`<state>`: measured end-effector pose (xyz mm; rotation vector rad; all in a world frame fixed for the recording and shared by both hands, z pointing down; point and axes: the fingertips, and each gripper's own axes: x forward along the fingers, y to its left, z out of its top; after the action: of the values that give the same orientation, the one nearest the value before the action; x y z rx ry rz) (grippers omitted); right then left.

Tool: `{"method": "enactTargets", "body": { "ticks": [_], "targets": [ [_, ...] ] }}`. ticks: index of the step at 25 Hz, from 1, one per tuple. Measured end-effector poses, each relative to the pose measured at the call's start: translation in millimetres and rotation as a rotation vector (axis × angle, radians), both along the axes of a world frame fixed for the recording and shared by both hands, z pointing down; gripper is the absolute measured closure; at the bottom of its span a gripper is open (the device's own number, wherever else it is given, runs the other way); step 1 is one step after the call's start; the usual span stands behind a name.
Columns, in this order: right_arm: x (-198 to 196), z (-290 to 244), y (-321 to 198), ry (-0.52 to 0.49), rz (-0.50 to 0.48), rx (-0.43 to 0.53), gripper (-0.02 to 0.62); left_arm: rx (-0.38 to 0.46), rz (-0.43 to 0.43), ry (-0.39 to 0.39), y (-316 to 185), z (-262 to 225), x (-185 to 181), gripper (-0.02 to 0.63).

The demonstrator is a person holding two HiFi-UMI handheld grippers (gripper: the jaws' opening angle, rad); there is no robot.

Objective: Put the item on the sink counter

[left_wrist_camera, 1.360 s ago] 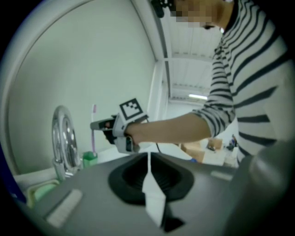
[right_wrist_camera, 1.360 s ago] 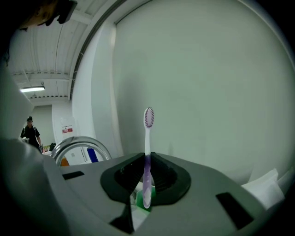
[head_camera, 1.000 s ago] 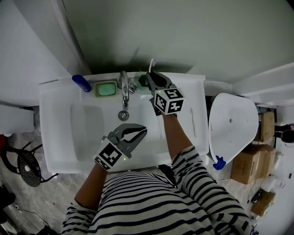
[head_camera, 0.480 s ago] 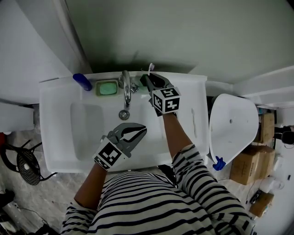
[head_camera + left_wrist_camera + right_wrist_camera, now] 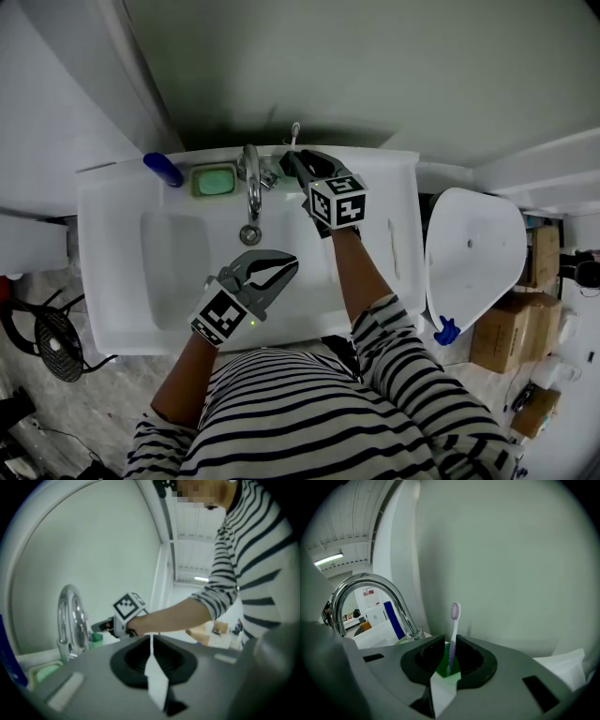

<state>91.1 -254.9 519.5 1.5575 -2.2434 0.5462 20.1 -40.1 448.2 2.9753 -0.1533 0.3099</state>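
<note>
A green cup (image 5: 443,666) with a white-and-purple toothbrush (image 5: 453,630) upright in it sits at the back of the white sink counter (image 5: 394,225), just right of the faucet (image 5: 251,183). My right gripper (image 5: 293,162) reaches over it, and the toothbrush head (image 5: 294,131) pokes up beyond the tips. Its jaws have just been opening. They stand a little apart, with the cup and brush handle in the narrow gap. My left gripper (image 5: 292,262) hovers over the basin's front, shut and empty.
A green soap bar in its dish (image 5: 215,180) and a blue tube (image 5: 162,169) lie at the counter's back left. The drain (image 5: 250,233) is below the faucet. A white toilet lid (image 5: 473,258) and cardboard boxes (image 5: 502,342) stand to the right.
My right gripper has sunk a little and shifted left toward the faucet with the cup and toothbrush. The left gripper has stayed where it was.
</note>
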Motion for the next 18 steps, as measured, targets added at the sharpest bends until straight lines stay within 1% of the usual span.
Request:
{"method": "enactTargets", "body": {
  "ticks": [4, 10, 15, 18],
  "targets": [
    [4.9, -10.3, 3.2, -0.003, 0.007, 0.019, 0.535, 0.001, 0.011, 0.003, 0.4, -1.3, 4.4, 0.588],
    [13.8, -36.9, 11.6, -0.003, 0.009, 0.072, 0.532, 0.01, 0.029, 0.017, 2.9, -6.4, 14.4, 0.588],
    [26.8, -60.1, 25.4, 0.004, 0.013, 0.115, 0.531, 0.014, 0.058, 0.011, 9.4, -4.3, 24.9, 0.588],
    [39.9, -67.3, 37.3, 0.024, 0.017, 0.115, 0.531, 0.011, 0.073, 0.01, 12.9, -3.2, 32.0, 0.588]
  ]
}}
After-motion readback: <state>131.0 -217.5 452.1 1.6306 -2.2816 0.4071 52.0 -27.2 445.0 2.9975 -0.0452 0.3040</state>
